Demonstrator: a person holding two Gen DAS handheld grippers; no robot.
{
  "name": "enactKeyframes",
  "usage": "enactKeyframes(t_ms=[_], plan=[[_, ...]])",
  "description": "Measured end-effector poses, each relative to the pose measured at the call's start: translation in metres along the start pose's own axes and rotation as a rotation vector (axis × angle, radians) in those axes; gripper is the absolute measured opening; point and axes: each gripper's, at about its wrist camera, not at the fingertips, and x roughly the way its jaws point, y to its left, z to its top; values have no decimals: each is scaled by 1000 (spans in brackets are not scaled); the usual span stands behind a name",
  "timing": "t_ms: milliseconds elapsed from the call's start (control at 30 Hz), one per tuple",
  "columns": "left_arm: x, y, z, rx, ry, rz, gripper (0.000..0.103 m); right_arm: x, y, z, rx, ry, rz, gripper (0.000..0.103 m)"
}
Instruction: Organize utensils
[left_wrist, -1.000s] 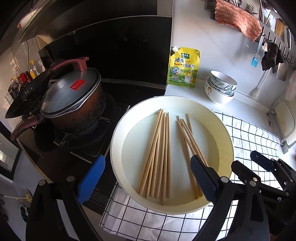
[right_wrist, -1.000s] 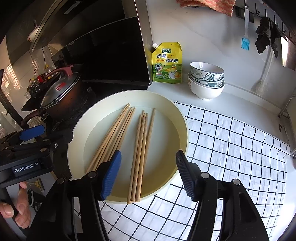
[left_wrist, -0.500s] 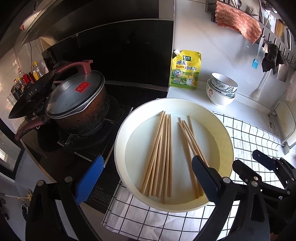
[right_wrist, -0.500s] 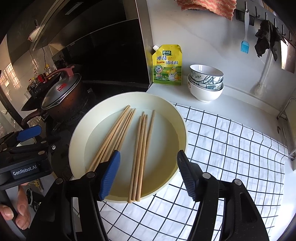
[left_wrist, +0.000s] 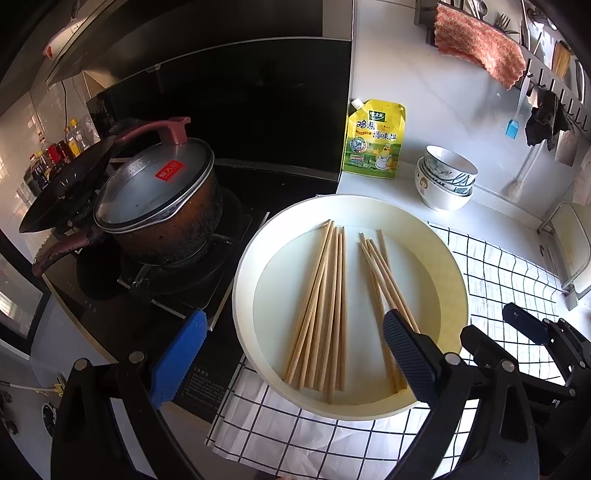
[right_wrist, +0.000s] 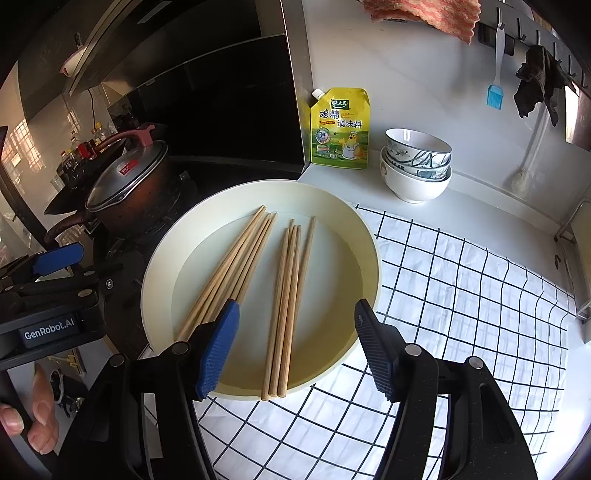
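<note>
Chopsticks sorted in two piles – both grippers empty

Pale wooden chopsticks (right_wrist: 255, 280) unmoved on the round cream plate (right_wrist: 369, 258), lower centre; left gripper (left_wrist: 291, 349) and right gripper (right_wrist: 297, 349) gape apart – view crept slightly

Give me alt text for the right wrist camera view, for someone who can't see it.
The right tongs hang open over a cream round tray holding two bundles of wooden chopsticks, on a checked cloth. Behind stand stacked bowls and a yellow seasoning pouch; a lidded pot sits left.
</note>
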Motion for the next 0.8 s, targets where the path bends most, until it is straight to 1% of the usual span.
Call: enactKeyframes(t_ms=[433,800], plan=[[2,2,-2,-13,10,-5,95,1,2,-1,-5,2,0,62],[1,-1,-3,-10,13,6,95,1,4,-2,0,3,1,62]])
